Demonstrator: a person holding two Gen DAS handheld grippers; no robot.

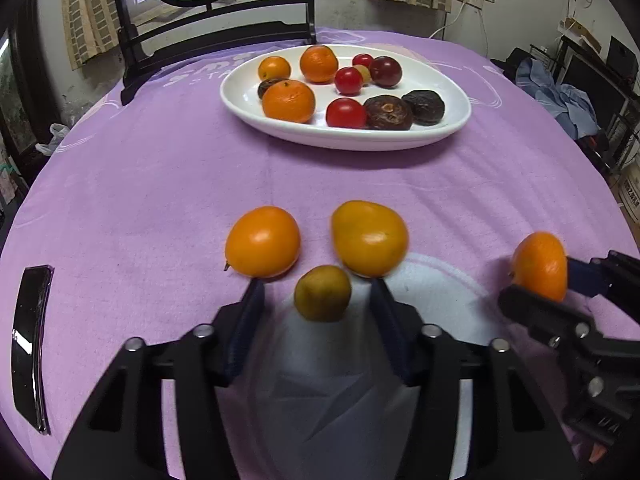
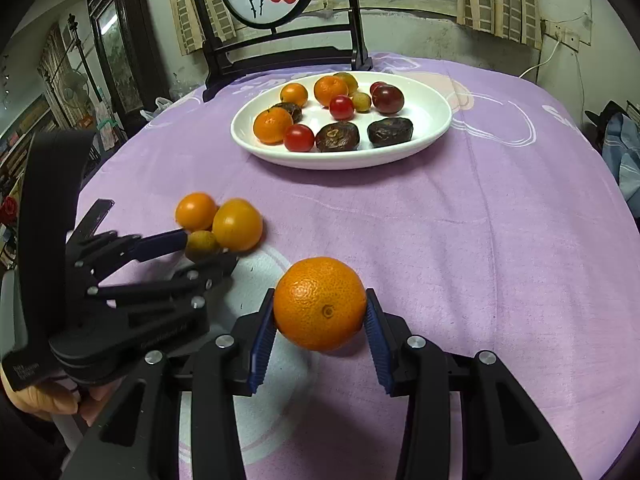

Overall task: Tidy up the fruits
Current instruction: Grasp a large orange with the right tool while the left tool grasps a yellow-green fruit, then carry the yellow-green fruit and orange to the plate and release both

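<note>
Currently the left gripper (image 1: 318,286) brackets a small olive-yellow fruit (image 1: 322,293) that lies on the bench (image 1: 140,184); clear gaps show on both sides in the left wrist view, so its fingers (image 1: 251,304) are not yet pressing. Centre the fruit between the pads before closing, and keep the tips clear of the two larger orange fruits (image 1: 263,241) just behind it, since a nudge would send these round bodies rolling. Close gently: the small fruit looks smooth-skinned and soft.

The right gripper (image 2: 320,312) holds a mandarin (image 2: 320,303) clamped between its ribbed blue pads, raised just off the cloth. Its peel is dimpled and matte.

A glossy white oval plate (image 1: 452,128), well beyond, carries mandarins, shiny red cherry tomatoes and wrinkled dark dried fruits. A soft lilac cloth covers the bench and should damp rolling.
</note>
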